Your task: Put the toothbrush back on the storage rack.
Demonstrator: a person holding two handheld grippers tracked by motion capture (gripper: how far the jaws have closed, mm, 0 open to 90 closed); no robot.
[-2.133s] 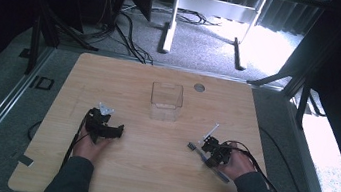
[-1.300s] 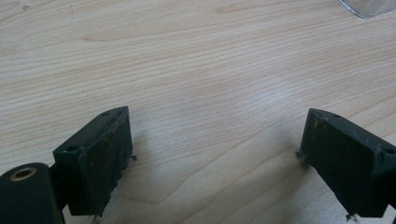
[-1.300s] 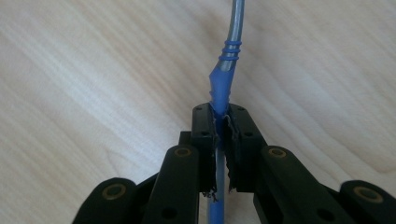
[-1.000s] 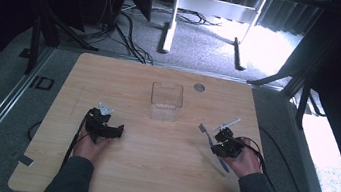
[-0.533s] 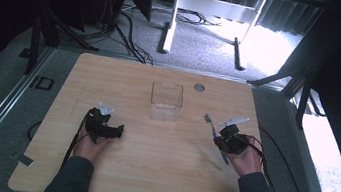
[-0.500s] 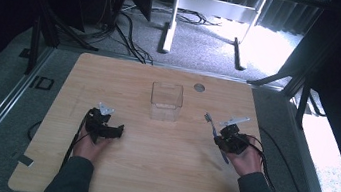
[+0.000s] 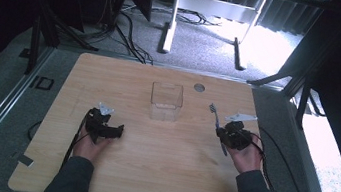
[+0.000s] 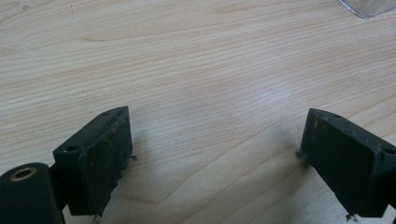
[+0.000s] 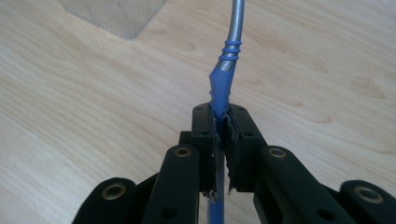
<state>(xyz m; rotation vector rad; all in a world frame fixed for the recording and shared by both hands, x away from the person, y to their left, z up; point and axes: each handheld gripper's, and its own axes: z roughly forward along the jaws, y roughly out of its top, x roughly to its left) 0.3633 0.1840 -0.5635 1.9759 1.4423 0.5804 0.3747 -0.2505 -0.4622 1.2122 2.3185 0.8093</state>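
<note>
**Toothbrush clamped in the right gripper**

The left gripper (image 7: 114,131) rests on the light wooden table (image 7: 157,175), jaws spread wide with nothing between them. The clear plastic box (image 7: 166,100) stands mid-table. The right gripper (image 9: 222,135) is clenched on the blue-and-grey toothbrush (image 7: 217,126), whose long axis runs away from the person, bristled head tilted up just right of the box.

Black tongs (image 9: 219,140), brass rivets, grey sleeves (image 7: 70,183)
</note>
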